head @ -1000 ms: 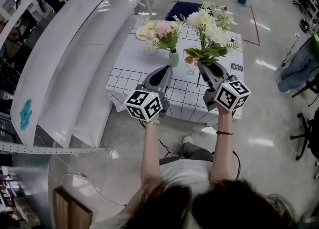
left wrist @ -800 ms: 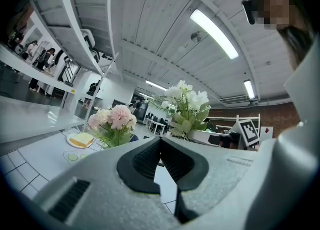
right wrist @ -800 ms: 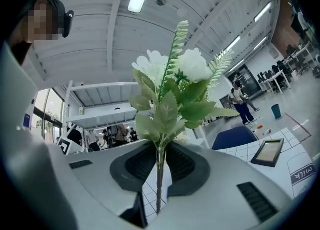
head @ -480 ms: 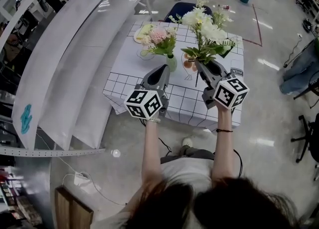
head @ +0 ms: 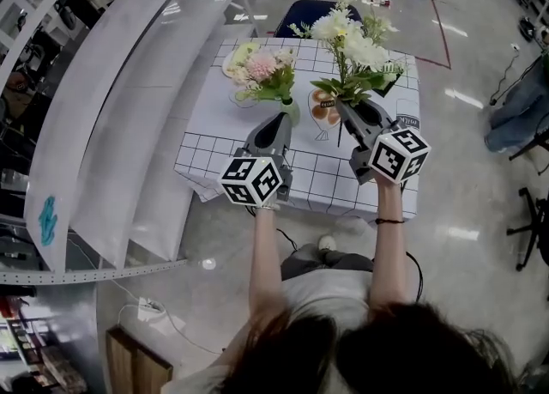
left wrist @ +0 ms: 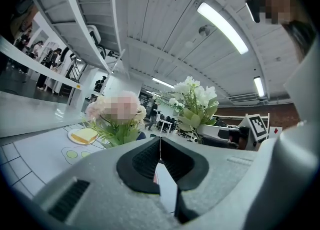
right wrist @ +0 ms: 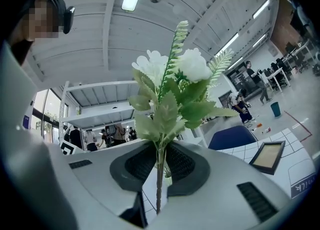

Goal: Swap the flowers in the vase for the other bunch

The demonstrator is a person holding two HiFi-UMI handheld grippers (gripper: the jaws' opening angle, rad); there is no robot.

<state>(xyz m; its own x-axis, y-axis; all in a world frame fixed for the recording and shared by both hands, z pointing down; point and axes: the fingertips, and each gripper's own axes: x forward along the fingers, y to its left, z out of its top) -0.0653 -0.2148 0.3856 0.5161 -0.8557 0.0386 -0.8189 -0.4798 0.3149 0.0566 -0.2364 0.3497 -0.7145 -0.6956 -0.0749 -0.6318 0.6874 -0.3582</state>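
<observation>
Centrally, a bench (head: 214, 139) under a white cloth ruled in a dark grid, seen steeply from above. Toward its near edge, two bare forearms stretched forward side by side, wrists straight, each hand gripping a hand-held gripper aimed level at the bench.

On the right, the right hand-held gripper (right wrist: 159, 159), jaws part-way closed and pinching the thin stem of the white bunch (right wrist: 175, 81). Long axis of that bunch upright, white blooms and green leaves above the jaws, bare stem end hanging below them. Bunch carried over the near right part of the bench, just right of the vase (head: 292, 109).

On the left, the left hand-held gripper (left wrist: 160, 146), jaws pressed together with nothing between them, tips near the vase.

Smaller, the pink bunch (head: 262, 70) standing in that pale-green vase on the bench, heads up.
</observation>
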